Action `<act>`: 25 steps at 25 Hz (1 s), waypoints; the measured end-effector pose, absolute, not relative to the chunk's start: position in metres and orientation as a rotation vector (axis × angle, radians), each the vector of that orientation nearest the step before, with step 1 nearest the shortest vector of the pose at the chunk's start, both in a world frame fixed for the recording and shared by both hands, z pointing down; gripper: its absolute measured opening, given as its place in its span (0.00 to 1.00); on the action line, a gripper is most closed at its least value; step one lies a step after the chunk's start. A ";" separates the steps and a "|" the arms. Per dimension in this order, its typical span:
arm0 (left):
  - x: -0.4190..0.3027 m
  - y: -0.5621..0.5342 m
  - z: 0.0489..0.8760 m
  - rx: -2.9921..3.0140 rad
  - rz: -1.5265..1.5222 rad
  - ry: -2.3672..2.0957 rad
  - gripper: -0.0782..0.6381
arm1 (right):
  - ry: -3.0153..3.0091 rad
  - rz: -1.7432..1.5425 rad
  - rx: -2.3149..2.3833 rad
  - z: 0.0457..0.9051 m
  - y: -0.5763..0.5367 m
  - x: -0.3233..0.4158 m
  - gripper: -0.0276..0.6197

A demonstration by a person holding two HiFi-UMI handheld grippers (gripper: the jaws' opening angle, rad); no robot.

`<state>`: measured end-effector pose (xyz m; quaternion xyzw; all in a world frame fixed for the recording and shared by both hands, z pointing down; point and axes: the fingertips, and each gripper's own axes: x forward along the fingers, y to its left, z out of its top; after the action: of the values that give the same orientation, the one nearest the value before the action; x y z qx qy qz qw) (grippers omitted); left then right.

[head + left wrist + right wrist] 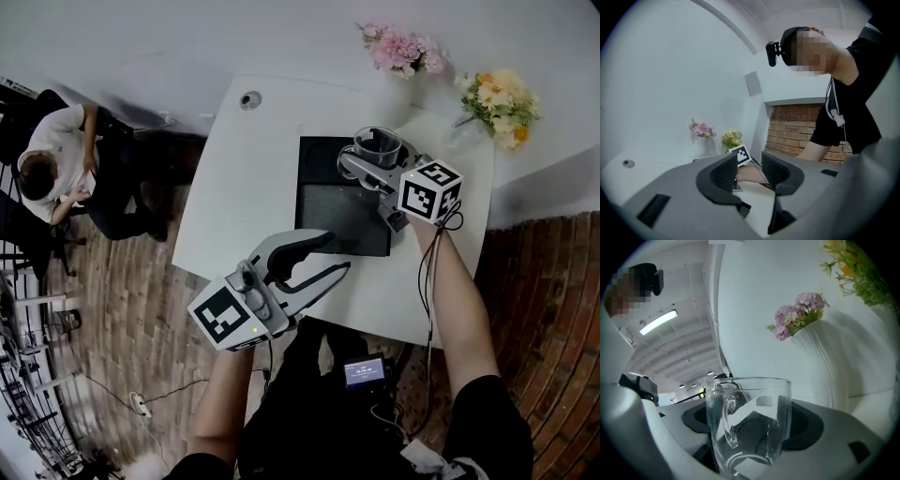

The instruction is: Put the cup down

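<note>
A clear glass cup (749,425) with a handle stands upright between the jaws of my right gripper (751,420), which is shut on it. In the head view that cup (378,147) hangs over the far right corner of a black mat (328,211) on the white table (248,178), with the right gripper (373,161) around it. My left gripper (323,255) is open with nothing between its jaws, over the table's near edge. In its own view the left gripper (746,171) points toward my right forearm.
Two white vases stand at the table's far right, one with pink flowers (403,49), one with yellow flowers (502,103). A round cable hole (249,99) sits at the far left of the table. A seated person (56,164) is off to the left on the brick-patterned floor.
</note>
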<state>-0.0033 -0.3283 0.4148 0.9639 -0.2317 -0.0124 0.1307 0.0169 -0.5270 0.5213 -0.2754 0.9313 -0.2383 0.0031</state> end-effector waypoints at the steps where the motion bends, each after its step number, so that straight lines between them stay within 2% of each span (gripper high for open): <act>1: -0.004 -0.329 0.416 2.795 -0.039 -0.676 0.34 | 2.927 -0.743 -0.867 0.523 -0.531 0.016 0.68; 10: -0.009 -0.337 0.420 2.773 -0.050 -0.698 0.34 | 3.054 -0.647 -0.911 0.537 -0.554 0.000 0.68; 25: -0.021 -0.345 0.423 2.748 -0.077 -0.726 0.34 | 3.283 -0.244 -0.856 0.549 -0.541 -0.016 0.69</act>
<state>-0.0214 -0.3453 0.4230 0.9558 -0.2523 -0.0269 0.1484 -0.0164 -0.5407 0.5485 -0.2496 0.9570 -0.0711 -0.1296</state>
